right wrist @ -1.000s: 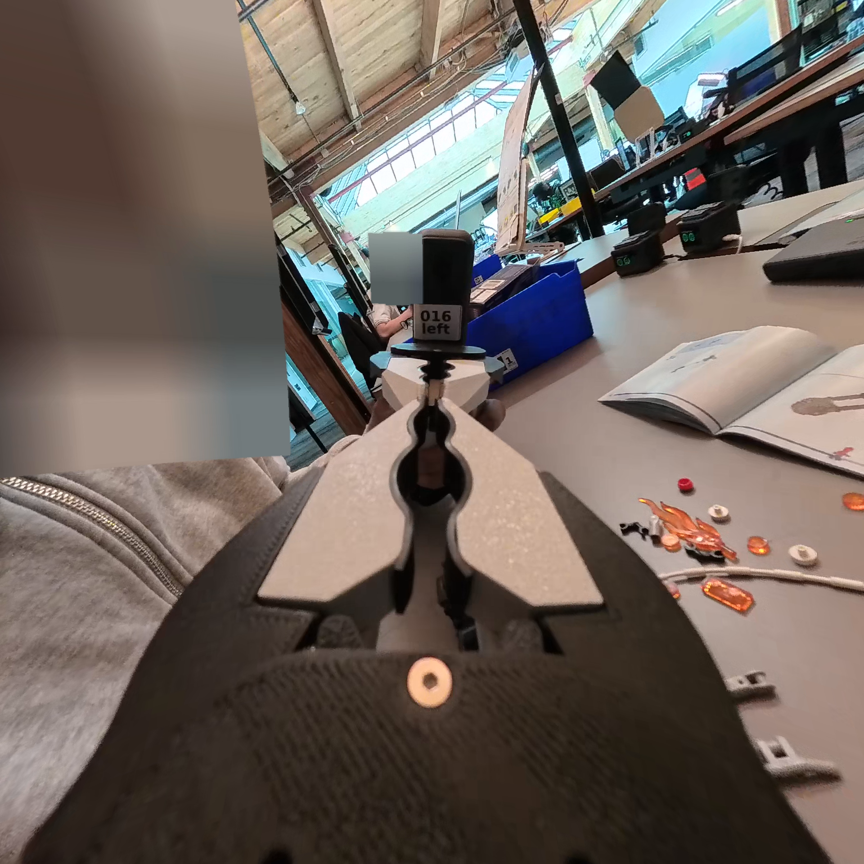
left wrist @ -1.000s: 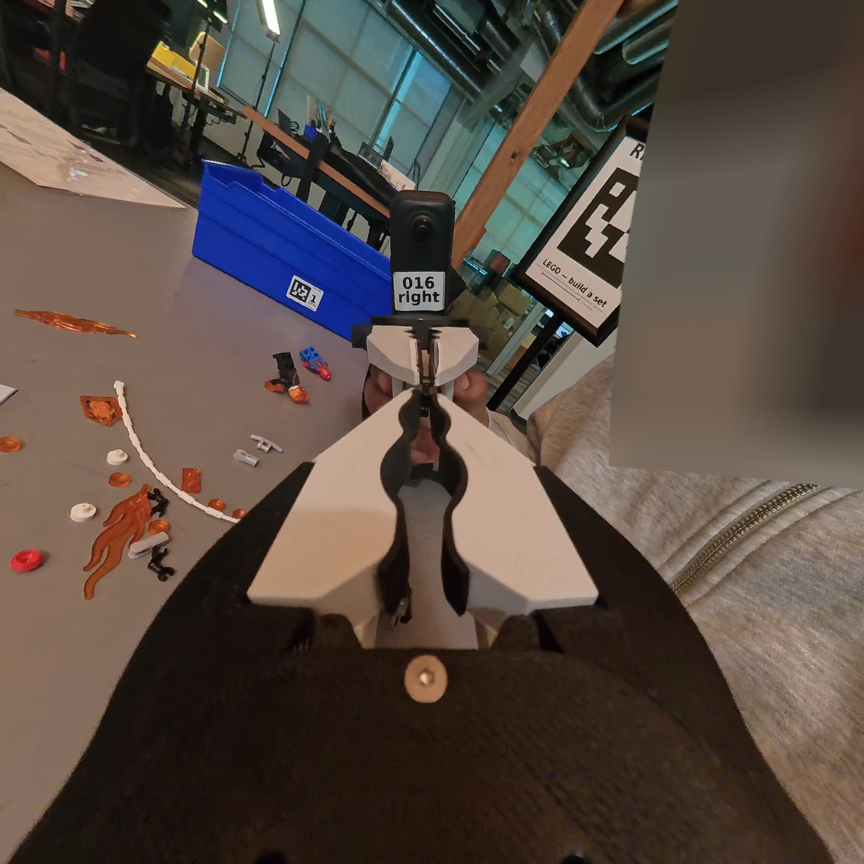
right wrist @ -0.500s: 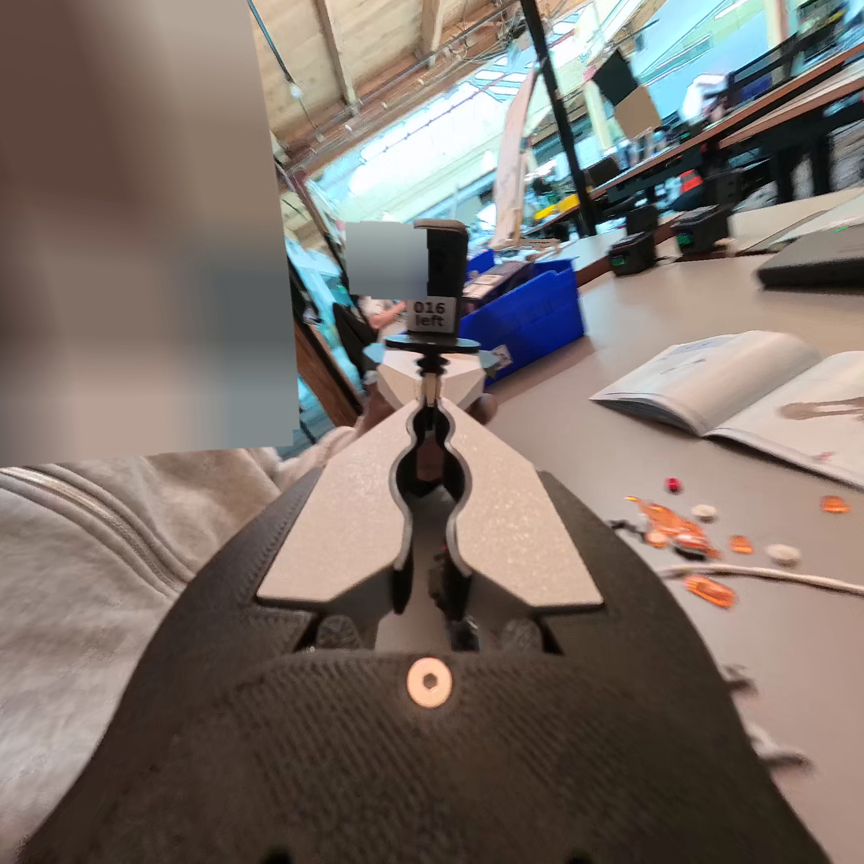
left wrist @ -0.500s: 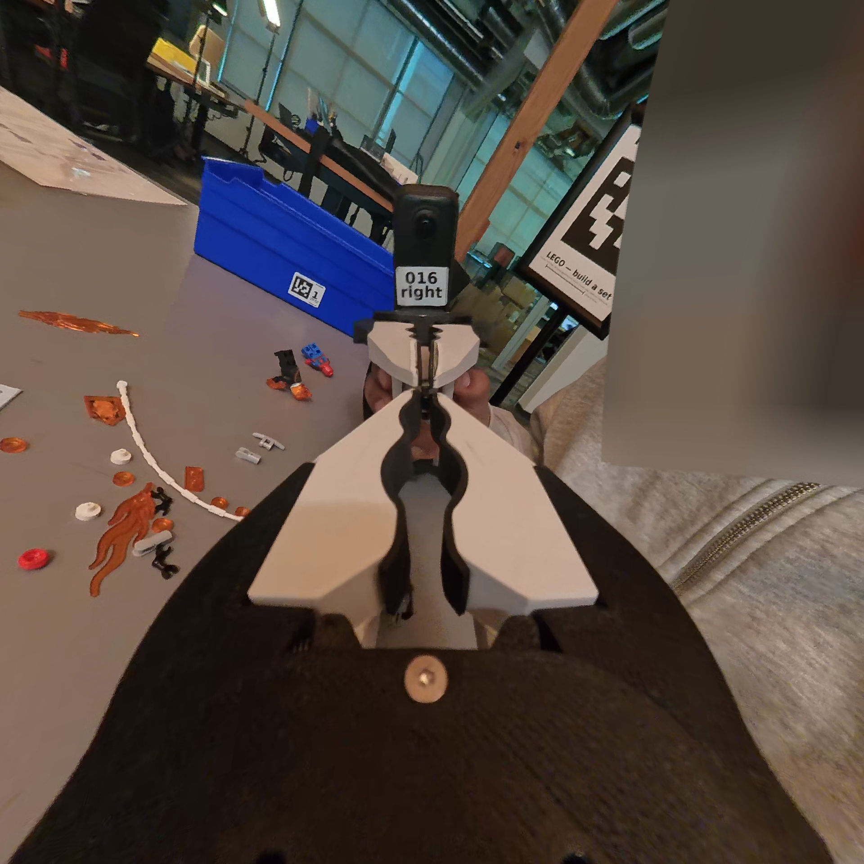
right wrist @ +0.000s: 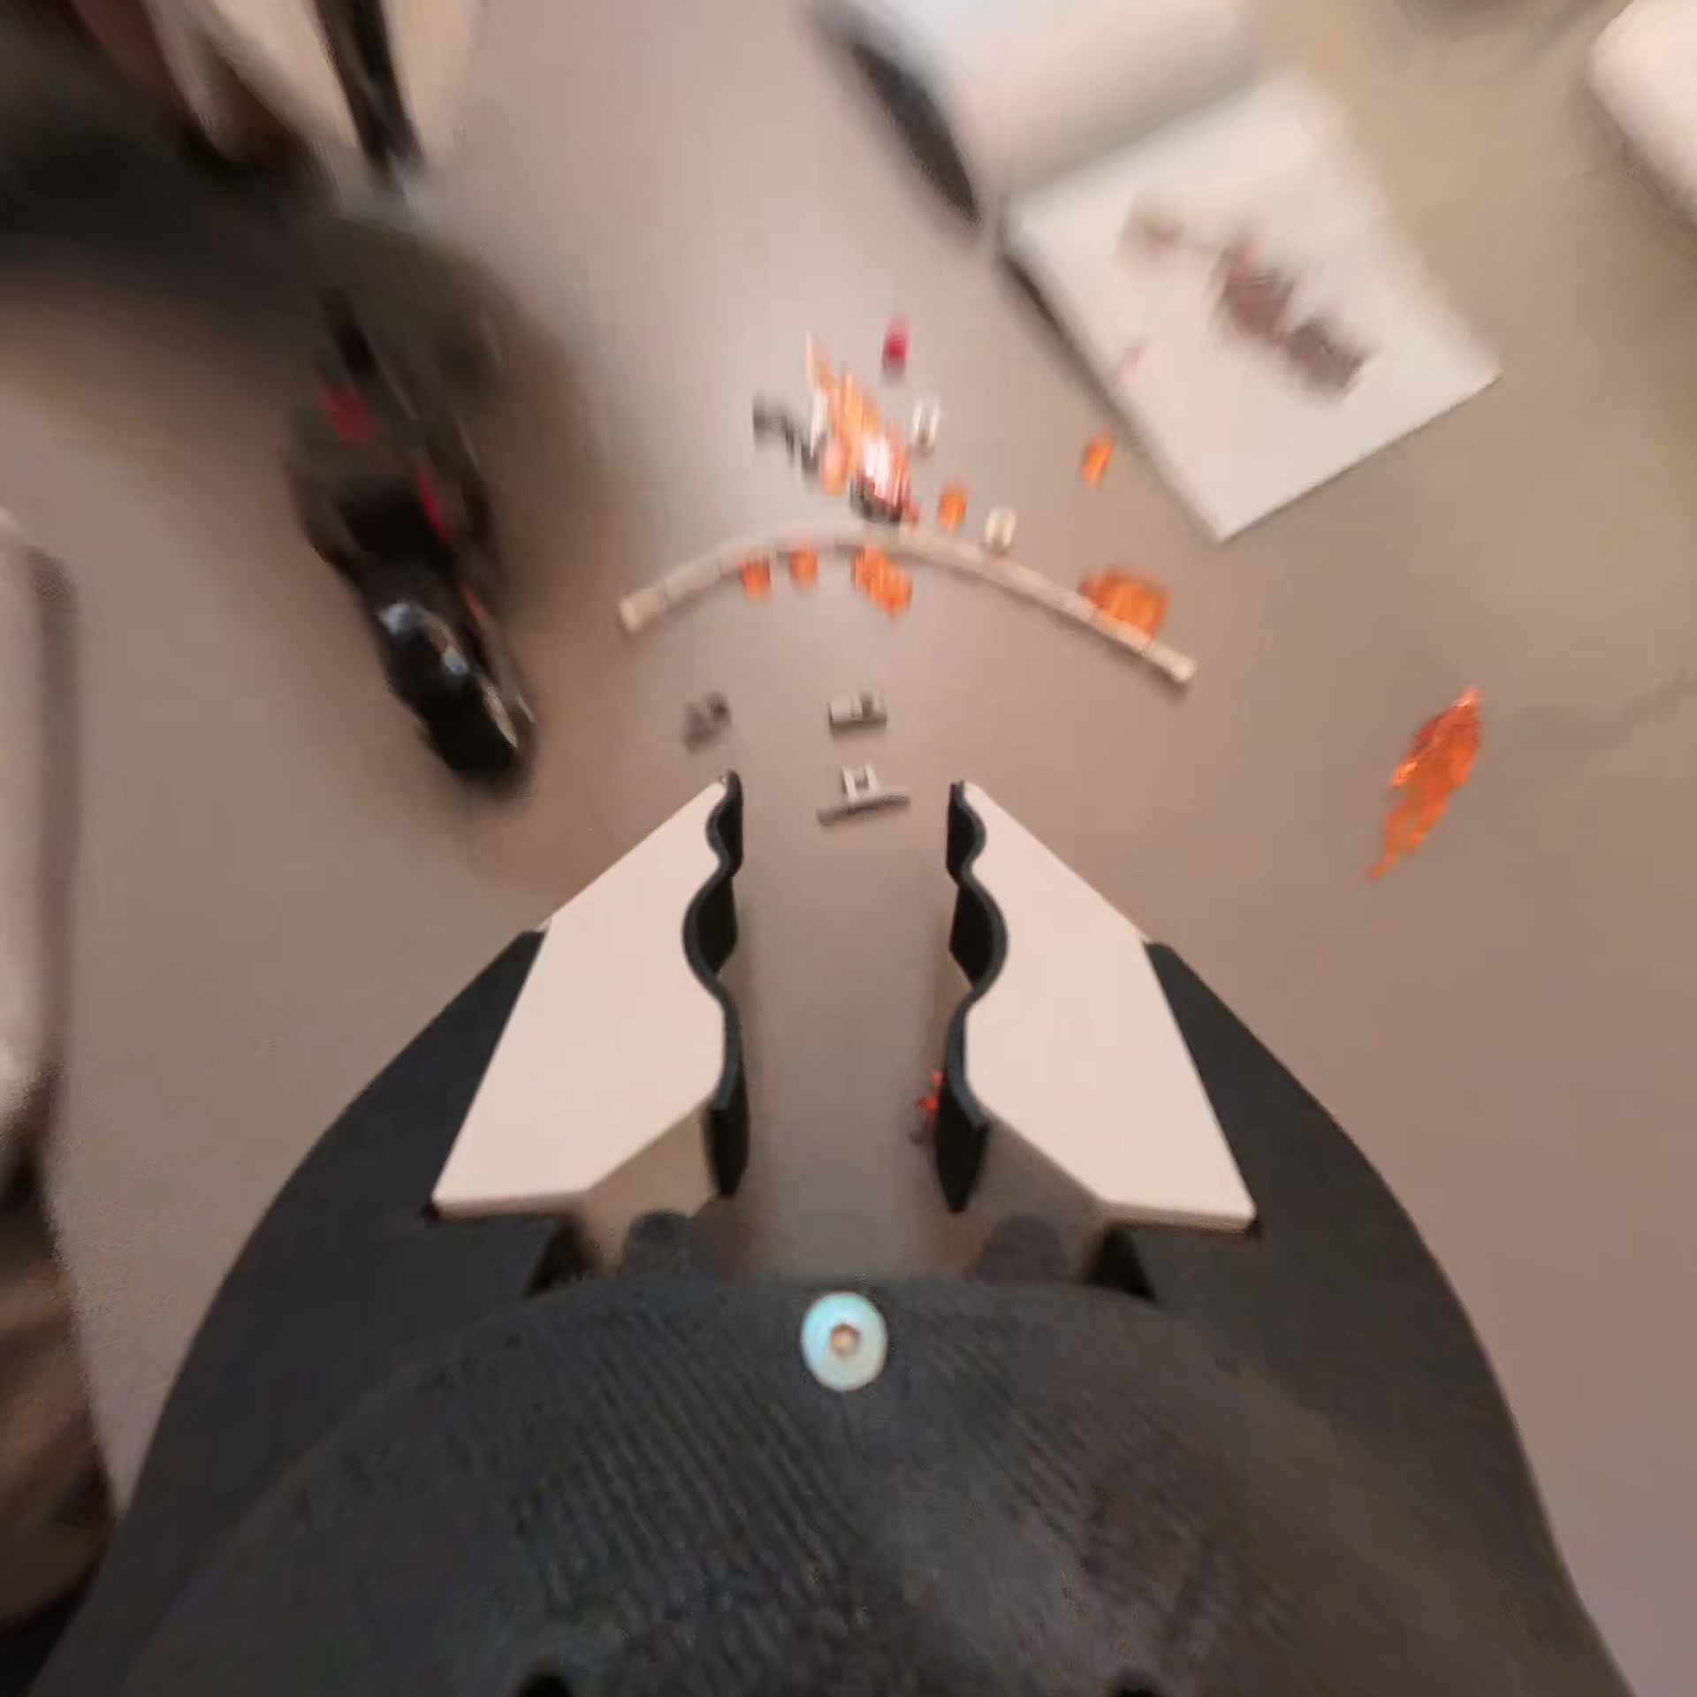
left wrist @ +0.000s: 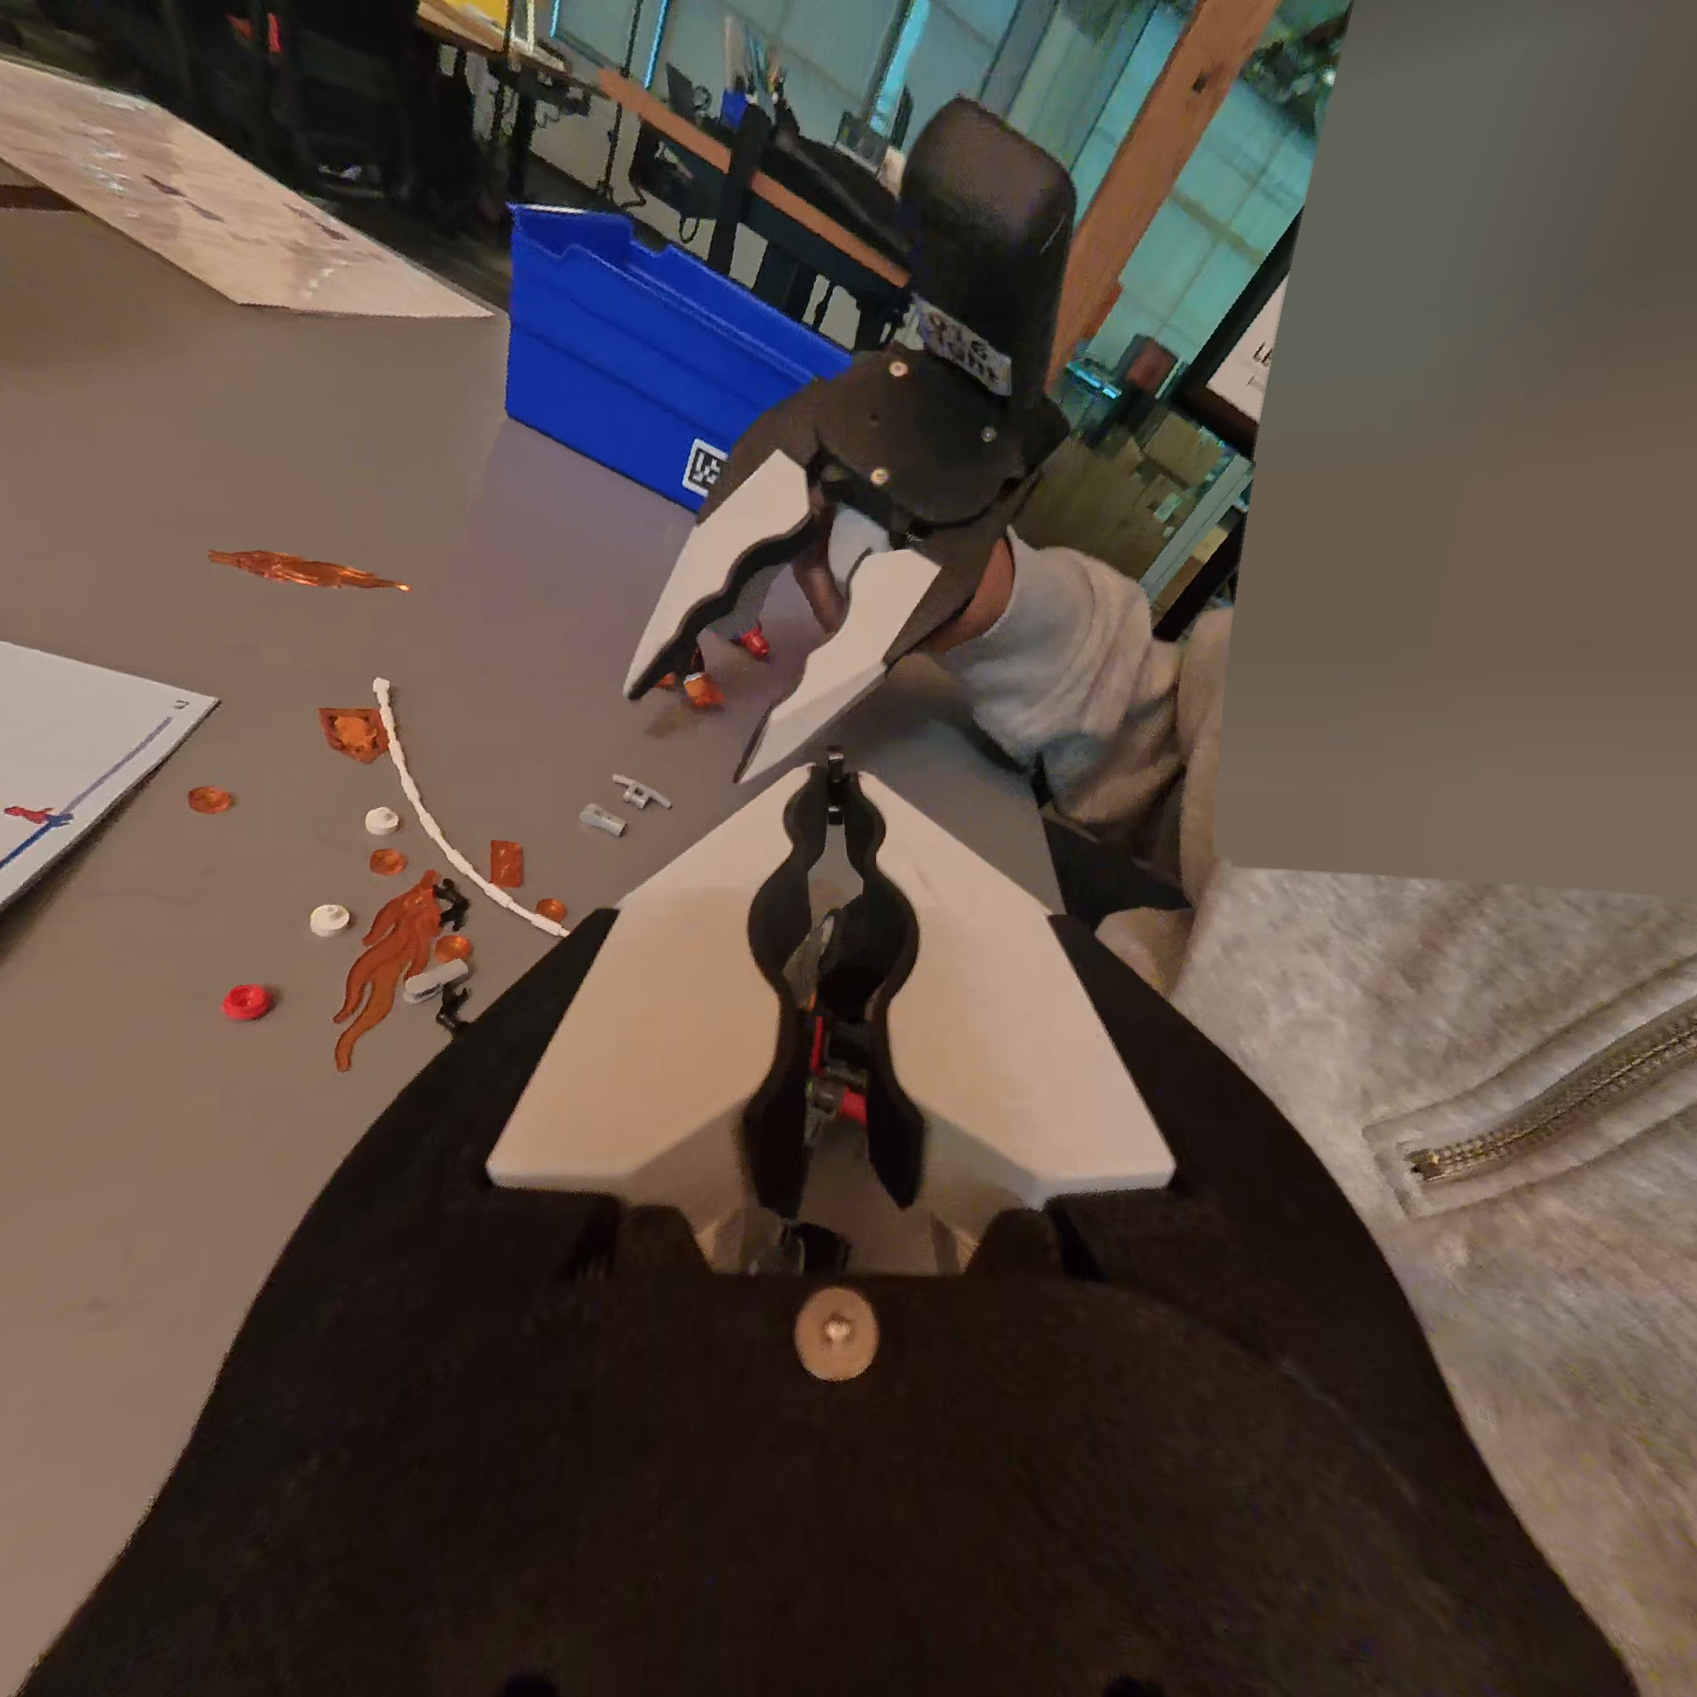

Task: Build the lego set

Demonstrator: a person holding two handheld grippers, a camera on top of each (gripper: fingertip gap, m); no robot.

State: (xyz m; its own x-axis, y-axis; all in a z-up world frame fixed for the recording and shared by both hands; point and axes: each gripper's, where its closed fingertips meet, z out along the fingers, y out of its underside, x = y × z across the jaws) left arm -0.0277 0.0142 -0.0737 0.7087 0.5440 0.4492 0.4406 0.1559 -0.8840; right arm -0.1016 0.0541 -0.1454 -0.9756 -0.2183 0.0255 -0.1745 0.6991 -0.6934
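On the counter (left wrist: 275, 413): loose Lego parts lie scattered: a white curved strip (left wrist: 441, 826), orange flame pieces (left wrist: 386, 964), small round studs, and two small grey clips (left wrist: 640, 792). A blue bin (left wrist: 643, 367) stands farther back and an open booklet (left wrist: 64, 744) lies off to one side.
Left hand-held gripper (left wrist: 831, 781): fingers pressed together, pinching a small black-and-red build (left wrist: 831, 1056). A thin black tip of it pokes out just past the fingertips.
Right hand-held gripper (left wrist: 693, 735): jaws spread wide and empty, tilted down toward the counter.
Key relation: in the right wrist view the nearer grey clip (right wrist: 863, 794) lies straight ahead of the right hand-held gripper (right wrist: 843, 792), just beyond the fingertips and centred on the gap. Its long bar runs crosswise to the fingers, so closing as it stands would probably meet the clip's ends. The right hand-held gripper is clearly the nearer one.
Likely step: fetching the next part to add to the build held in the left, judging by the aim.
Left wrist view only: the pinched build, the right jaws' downward tilt, and a small orange-and-black piece (left wrist: 698, 684) behind them.
Right wrist view only: the clip's alignment with the gap, though heavy blur hides its exact shape.
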